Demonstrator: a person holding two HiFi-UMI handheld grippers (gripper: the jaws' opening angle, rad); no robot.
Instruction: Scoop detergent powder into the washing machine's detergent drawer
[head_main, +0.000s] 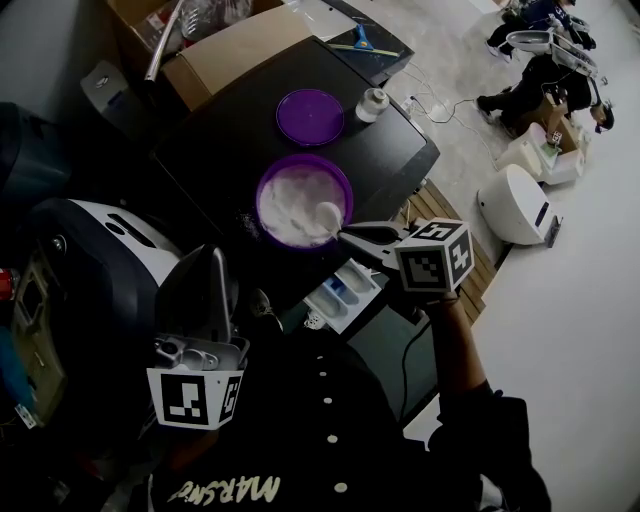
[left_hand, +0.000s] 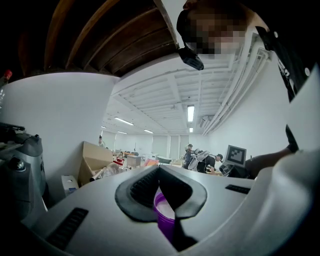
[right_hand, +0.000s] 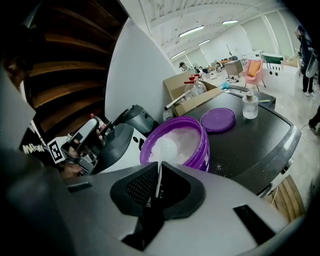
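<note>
Dark washing machine top (head_main: 240, 140) fills the middle of the head view. At far left your left gripper (head_main: 213, 262) hangs near the purple tub (head_main: 268, 180) but apart from it, fingers pressed together on nothing. Detergent powder (head_main: 285, 205) fills the tub. A white scoop (head_main: 328, 215) rests with its bowl on the powder, its thin handle pinched by your right gripper (head_main: 350, 236). You seem to be loading the scoop. Next, lift it level and carry it to the open detergent drawer (head_main: 345, 290) just below.
</note>
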